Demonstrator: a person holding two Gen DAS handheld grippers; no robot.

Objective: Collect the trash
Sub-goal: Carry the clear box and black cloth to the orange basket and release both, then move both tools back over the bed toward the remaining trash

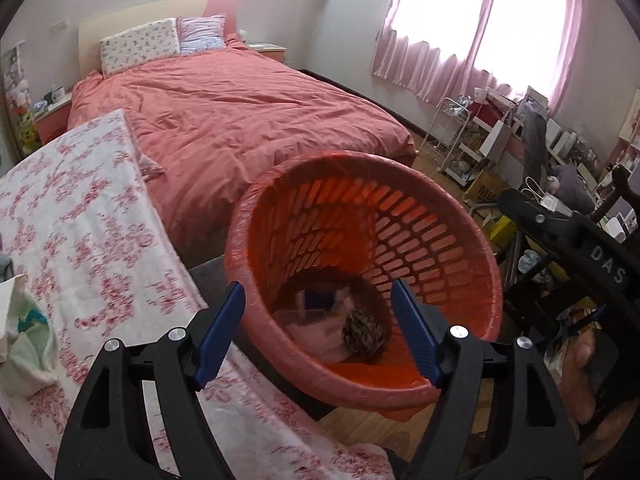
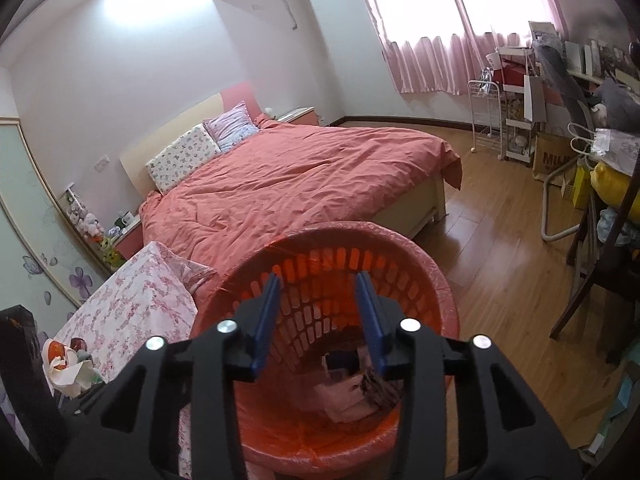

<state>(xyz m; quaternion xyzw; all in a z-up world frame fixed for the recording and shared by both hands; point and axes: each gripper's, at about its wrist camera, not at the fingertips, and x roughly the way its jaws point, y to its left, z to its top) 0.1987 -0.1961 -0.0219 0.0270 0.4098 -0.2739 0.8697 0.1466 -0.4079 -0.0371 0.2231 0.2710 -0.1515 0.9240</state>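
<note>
A red slatted trash basket [image 1: 460,240] lined with a red bag stands on the floor beside a table; it also shows in the right wrist view [image 2: 436,280]. Trash lies at its bottom: a blue box [image 1: 318,300], pink paper [image 1: 316,332] and a brown speckled wad [image 1: 366,330]. My left gripper [image 1: 318,320] is open and empty above the basket's near rim. My right gripper [image 2: 318,312] is open and empty over the basket's mouth. Crumpled white and green trash [image 1: 24,332] lies on the table's left part, also in the right wrist view [image 2: 70,368].
The table wears a pink floral cloth [image 1: 80,220]. A bed with a salmon duvet [image 1: 240,120] stands behind. A cluttered desk and shelves [image 1: 540,152] line the right wall. A dark chair [image 2: 592,280] stands on the wood floor [image 2: 500,248].
</note>
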